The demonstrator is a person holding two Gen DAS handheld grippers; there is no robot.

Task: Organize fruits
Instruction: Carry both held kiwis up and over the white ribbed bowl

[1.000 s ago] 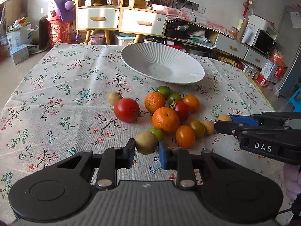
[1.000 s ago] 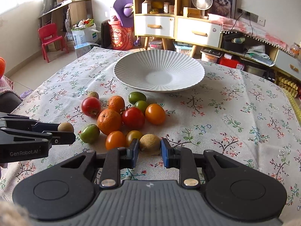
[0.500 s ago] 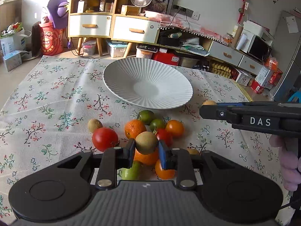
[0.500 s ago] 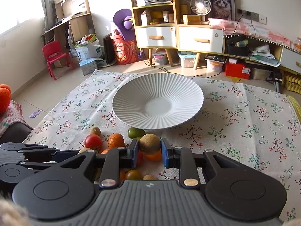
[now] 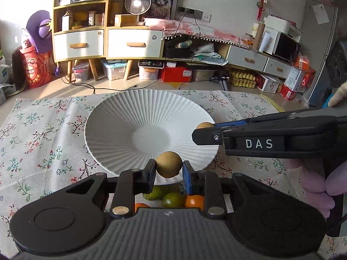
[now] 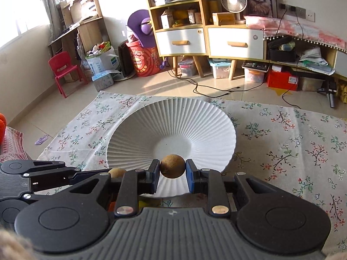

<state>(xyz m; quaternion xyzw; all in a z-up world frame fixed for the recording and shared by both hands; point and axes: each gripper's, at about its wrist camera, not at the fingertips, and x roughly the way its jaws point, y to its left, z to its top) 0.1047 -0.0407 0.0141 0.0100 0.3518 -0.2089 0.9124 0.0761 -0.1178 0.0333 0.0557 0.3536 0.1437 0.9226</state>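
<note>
My left gripper is shut on a round brown fruit, held over the near rim of the white ribbed plate. My right gripper is shut on a second brown fruit, also above the plate near its front edge. The right gripper reaches in from the right in the left wrist view, its fruit peeking over the fingers. The left gripper shows at the lower left of the right wrist view with its fruit.
The floral tablecloth covers the table. Leftover small fruits, green and orange, lie under the left gripper, mostly hidden. Beyond the table's far edge are the floor, cabinets and a fan. A person's hand holds the right gripper.
Both grippers have carried their brown fruits up from the fruit pile and forward to the plate's near rim. The pile has slipped below the left gripper, almost out of sight.
</note>
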